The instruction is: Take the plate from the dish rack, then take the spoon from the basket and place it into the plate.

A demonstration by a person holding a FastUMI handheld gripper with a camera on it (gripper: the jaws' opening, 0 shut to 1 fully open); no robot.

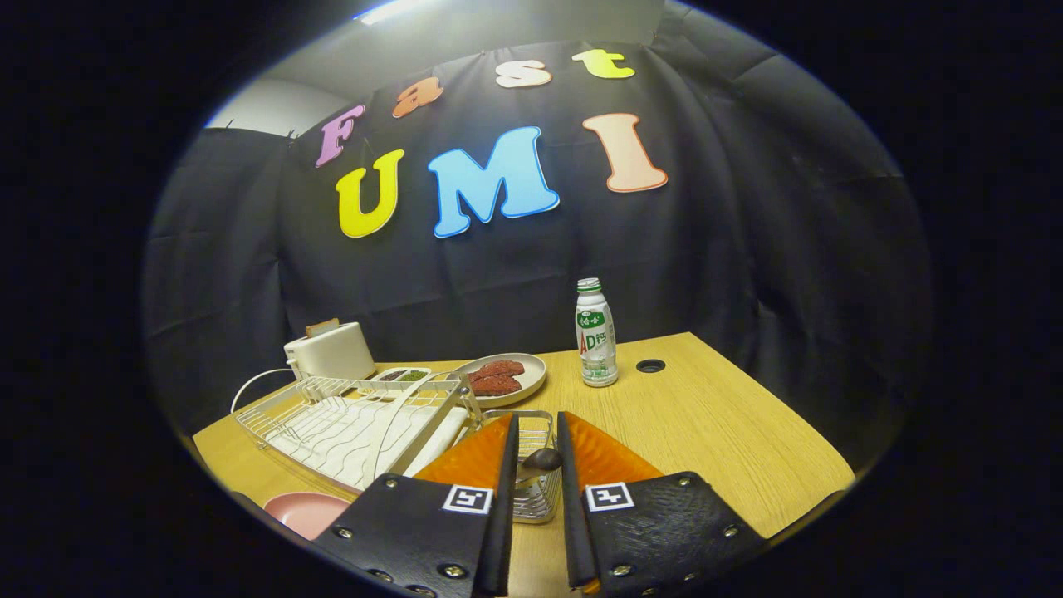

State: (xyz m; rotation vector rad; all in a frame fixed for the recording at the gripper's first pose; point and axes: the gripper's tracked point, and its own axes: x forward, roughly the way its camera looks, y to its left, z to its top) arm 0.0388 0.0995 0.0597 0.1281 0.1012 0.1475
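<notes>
I see the tongs (pixel 537 440) at the bottom centre of the frame, with their two orange fingers (pixel 477 453) pointing forward over a small wire basket (pixel 536 502). The gap between the fingers is narrow. In this gap lies the dark bowl of the spoon (pixel 541 458), which stands in the basket. The fingers are close on both sides of it, but I cannot tell if they press on it or only stand beside it.

The pink plate (pixel 303 511) is at the lower left of the frame, flat on the tabletop (pixel 706 432), just beside the near end of the white wire dish rack (pixel 349 423). The rack fills the left middle of the frame and touches or almost touches the basket on its right side.

Beyond the rack, at the left, I see a white toaster (pixel 330 350) with a slice of bread (pixel 322 326) standing out of its top. Next to it is a small white tray (pixel 401 375) with dark and green fillings. A grey plate (pixel 531 374) with red-brown meat slices (pixel 497 378) is beyond the fingers, in the centre. To the right of it stands an upright white bottle (pixel 596 334) with a green cap, and near it there is a round hole (pixel 650 365) in the tabletop.
</notes>
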